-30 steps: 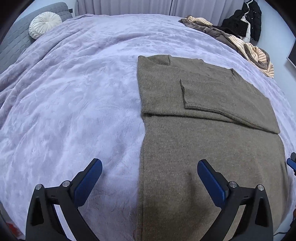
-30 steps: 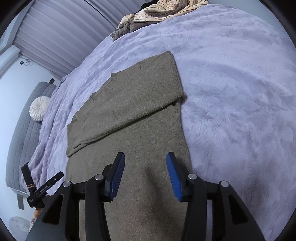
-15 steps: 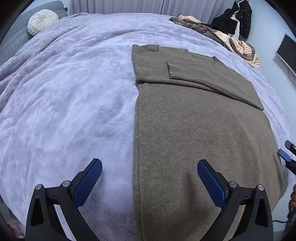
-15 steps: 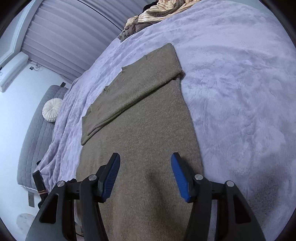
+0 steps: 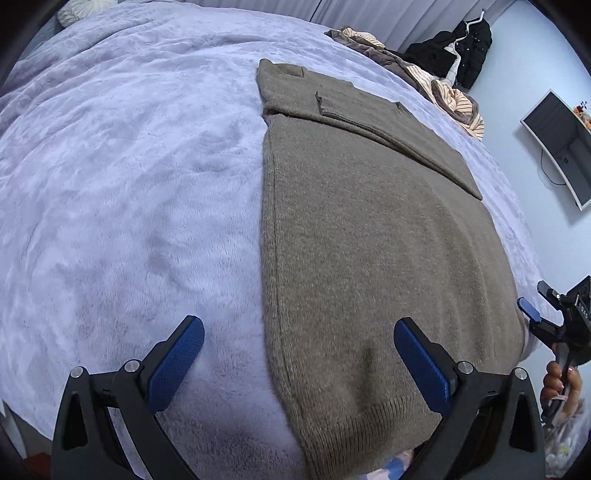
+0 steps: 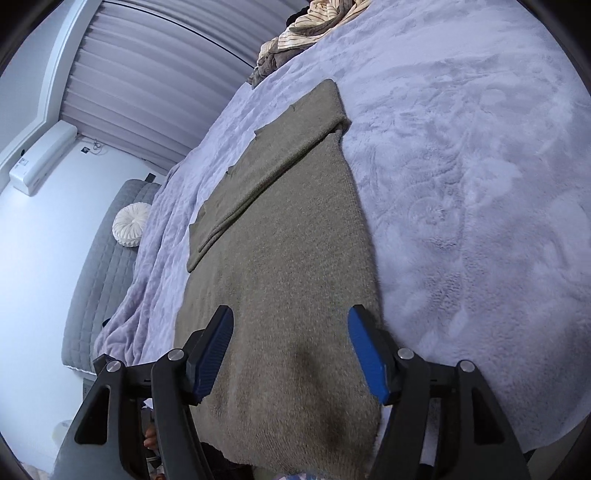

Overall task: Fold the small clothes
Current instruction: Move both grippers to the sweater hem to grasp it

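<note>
1. lilac plush blanket [image 5: 129, 184] covers the bed, w/ soft creases.
2. heap of striped + brown clothes [image 5: 436, 92] at far edge of blanket — also seen top of rt view [image 6: 306, 29].
3. black jacket [image 5: 461, 48] hanging by the wall.
4. monitor [image 5: 557, 147] on rt wall, cable below.
5. round white cushion [image 6: 131, 229] on grey quilted headboard [image 6: 99, 280].
6. pleated curtains [image 6: 155, 74]; a/c unit [image 6: 40, 158] high on wall.
</note>
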Motion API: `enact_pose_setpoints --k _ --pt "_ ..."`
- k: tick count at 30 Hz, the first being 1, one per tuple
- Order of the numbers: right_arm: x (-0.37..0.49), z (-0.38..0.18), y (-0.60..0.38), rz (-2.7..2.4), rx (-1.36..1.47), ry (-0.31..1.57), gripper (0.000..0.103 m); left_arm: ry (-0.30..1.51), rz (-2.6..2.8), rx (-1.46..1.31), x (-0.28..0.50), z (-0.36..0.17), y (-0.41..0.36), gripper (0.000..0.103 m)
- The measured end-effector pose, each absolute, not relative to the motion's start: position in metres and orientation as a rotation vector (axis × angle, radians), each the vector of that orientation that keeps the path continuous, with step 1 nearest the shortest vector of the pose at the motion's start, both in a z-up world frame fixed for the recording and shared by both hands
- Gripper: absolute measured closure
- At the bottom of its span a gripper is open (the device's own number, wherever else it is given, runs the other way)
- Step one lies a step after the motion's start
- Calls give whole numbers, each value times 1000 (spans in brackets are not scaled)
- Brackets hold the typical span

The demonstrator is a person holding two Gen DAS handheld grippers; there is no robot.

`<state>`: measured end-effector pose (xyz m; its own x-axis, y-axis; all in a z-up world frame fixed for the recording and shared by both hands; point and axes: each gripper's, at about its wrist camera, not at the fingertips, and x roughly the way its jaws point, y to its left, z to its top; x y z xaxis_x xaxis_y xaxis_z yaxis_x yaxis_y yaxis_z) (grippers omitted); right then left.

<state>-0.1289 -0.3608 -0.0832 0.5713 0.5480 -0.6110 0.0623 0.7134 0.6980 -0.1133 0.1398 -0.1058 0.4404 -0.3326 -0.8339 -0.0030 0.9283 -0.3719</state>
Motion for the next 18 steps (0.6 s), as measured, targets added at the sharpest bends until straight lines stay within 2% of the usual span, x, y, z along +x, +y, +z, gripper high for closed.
enact_pose_setpoints --k 18 --pt "-168 -107 -370 477 815 1027 35 1194 -425 -314 -126 -106 95 0"
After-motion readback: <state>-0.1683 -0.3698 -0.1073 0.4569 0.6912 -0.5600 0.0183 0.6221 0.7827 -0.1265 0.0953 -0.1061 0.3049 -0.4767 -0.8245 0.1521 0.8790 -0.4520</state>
